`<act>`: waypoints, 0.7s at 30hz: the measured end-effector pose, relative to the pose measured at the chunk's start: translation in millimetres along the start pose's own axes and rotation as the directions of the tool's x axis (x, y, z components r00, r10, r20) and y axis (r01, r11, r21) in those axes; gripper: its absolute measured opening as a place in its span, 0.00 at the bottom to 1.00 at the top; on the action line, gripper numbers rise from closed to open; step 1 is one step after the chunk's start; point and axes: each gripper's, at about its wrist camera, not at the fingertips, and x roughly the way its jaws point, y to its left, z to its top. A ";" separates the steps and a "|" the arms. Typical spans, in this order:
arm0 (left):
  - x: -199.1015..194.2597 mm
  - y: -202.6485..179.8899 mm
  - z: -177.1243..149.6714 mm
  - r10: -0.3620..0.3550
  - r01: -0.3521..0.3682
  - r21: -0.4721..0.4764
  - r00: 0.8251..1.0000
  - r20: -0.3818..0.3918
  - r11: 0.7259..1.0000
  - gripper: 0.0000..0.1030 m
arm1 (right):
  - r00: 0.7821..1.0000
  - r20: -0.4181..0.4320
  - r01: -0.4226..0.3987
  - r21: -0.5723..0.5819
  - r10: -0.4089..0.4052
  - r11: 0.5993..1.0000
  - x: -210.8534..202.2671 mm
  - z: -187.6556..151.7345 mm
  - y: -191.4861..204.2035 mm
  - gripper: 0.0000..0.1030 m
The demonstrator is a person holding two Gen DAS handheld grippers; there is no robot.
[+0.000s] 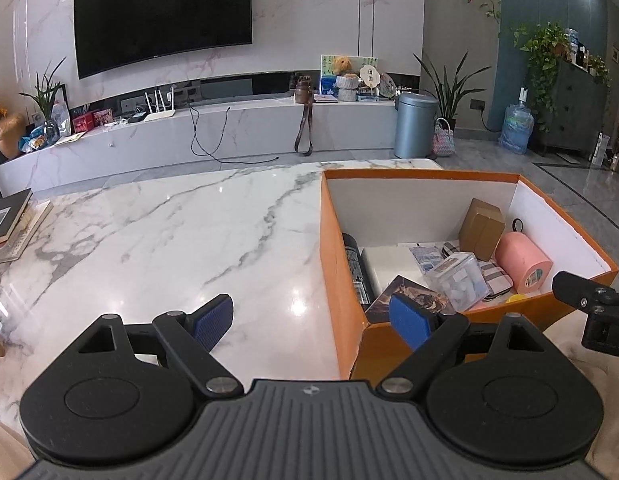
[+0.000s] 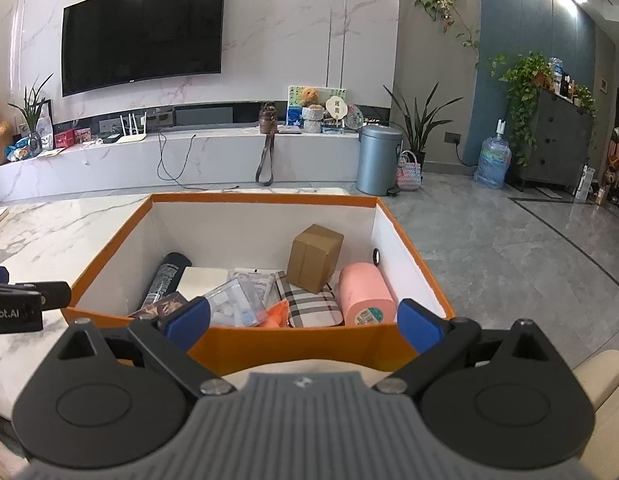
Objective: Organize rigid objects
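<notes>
Both the left gripper (image 1: 311,320) and the right gripper (image 2: 303,322) hang spread wide and empty, just short of the orange box (image 2: 293,344) on the marble table (image 1: 169,232). The brown carton (image 2: 315,258), pink roll (image 2: 365,294) and black can (image 2: 165,276) already lie inside, so sorting looks nearly done; any next move means reaching in over the near wall.

Each tool, left (image 1: 311,322) and right (image 2: 305,322), is built of black linkage arms, silver pivot screws, blue ribbed pads and a grey ridged housing.

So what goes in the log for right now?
left gripper: open, empty | right gripper: open, empty | orange box: holds pink roll, brown carton
</notes>
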 end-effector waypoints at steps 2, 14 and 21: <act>-0.5 -0.4 1.2 -0.002 0.002 -0.001 1.000 0.004 1.000 1.00 | 1.000 -0.012 -0.005 0.000 0.005 1.000 2.0 0.5 -0.7 0.96; -2.1 -1.0 1.3 -0.004 0.004 0.003 1.000 0.014 1.000 1.00 | 1.000 -0.023 -0.011 0.000 0.011 1.000 2.7 2.6 -0.6 0.96; -3.7 -0.3 3.6 -0.005 0.005 0.003 1.000 0.023 1.000 1.00 | 1.000 -0.026 -0.014 0.002 0.014 1.000 2.7 2.8 -0.1 0.96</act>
